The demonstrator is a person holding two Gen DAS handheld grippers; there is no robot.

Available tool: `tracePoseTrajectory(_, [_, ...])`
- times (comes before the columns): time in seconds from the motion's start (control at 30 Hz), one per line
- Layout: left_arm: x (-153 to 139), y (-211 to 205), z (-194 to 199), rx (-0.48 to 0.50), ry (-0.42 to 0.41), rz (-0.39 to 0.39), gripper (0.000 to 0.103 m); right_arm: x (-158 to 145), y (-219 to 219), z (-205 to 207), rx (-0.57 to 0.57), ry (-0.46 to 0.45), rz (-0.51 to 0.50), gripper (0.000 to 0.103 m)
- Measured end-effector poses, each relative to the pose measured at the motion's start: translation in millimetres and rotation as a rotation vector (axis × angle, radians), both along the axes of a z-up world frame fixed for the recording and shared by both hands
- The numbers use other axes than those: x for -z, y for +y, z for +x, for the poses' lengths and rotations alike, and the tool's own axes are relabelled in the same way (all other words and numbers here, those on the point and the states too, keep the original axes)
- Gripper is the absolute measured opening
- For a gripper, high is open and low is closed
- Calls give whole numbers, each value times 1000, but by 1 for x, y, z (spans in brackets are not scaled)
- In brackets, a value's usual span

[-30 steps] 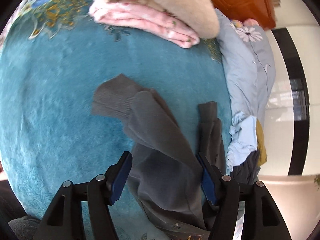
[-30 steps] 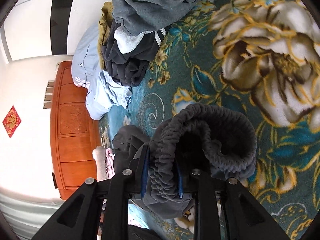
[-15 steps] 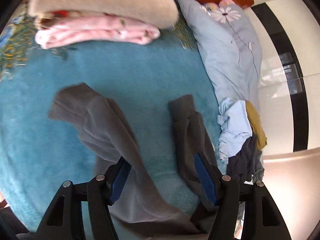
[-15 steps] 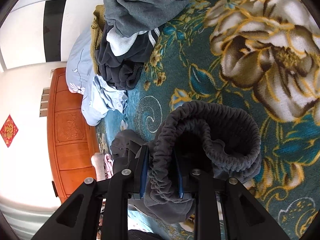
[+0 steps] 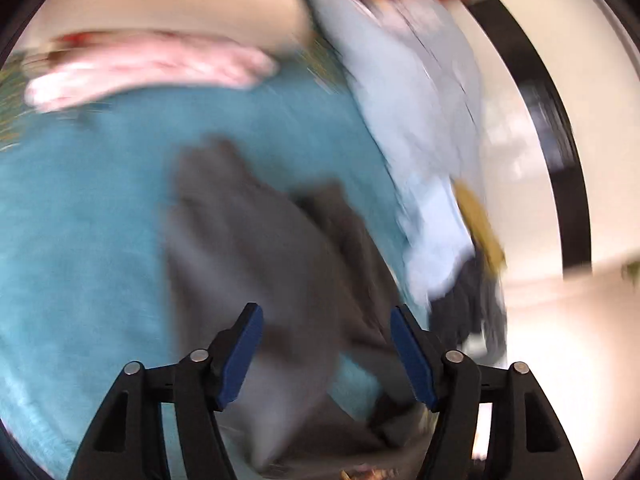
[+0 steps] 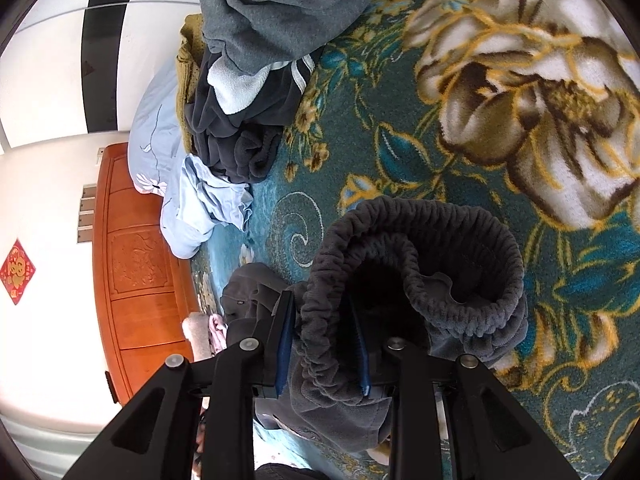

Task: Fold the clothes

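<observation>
Grey sweatpants (image 5: 256, 256) lie on a teal blanket (image 5: 80, 216), two legs stretched away from me; the left wrist view is blurred by motion. My left gripper (image 5: 326, 322) is open and empty just above the pant legs. My right gripper (image 6: 322, 326) is shut on the elastic waistband of the grey pants (image 6: 420, 256), which stands open in a ring over the floral part of the blanket (image 6: 520, 80).
A folded stack, pink under beige (image 5: 152, 64), lies at the far side. A heap of unfolded clothes (image 6: 248, 80) and a light blue garment (image 6: 200, 208) lie beside a pale blue pillow (image 5: 420, 80). An orange wooden headboard (image 6: 136, 264) stands behind.
My left gripper has swung fast across the pant legs, and the legs now lie closer together and nearer its fingers. My right gripper keeps its hold on the waistband, barely moved.
</observation>
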State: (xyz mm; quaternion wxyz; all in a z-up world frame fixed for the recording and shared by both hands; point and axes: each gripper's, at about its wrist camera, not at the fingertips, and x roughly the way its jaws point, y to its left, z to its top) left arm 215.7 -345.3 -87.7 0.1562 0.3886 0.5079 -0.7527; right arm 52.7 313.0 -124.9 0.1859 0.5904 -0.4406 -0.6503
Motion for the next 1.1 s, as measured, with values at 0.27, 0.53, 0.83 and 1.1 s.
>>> tracePoseTrajectory(0.27, [71, -6, 2, -32, -222, 93, 67, 7, -9, -6, 8, -26, 1, 28])
tracePoseTrajectory(0.53, [81, 3, -16, -67, -206, 144, 5, -4, -7, 2, 7, -20, 34, 28])
tracePoseTrajectory(0.83, [10, -20, 33, -282, -139, -78, 4, -19, -14, 23, -53, -21, 87, 32])
tracePoseTrajectory(1.1, [49, -19, 67, -317, -180, 5, 4, -44, -23, 61, -175, -30, 186, 28])
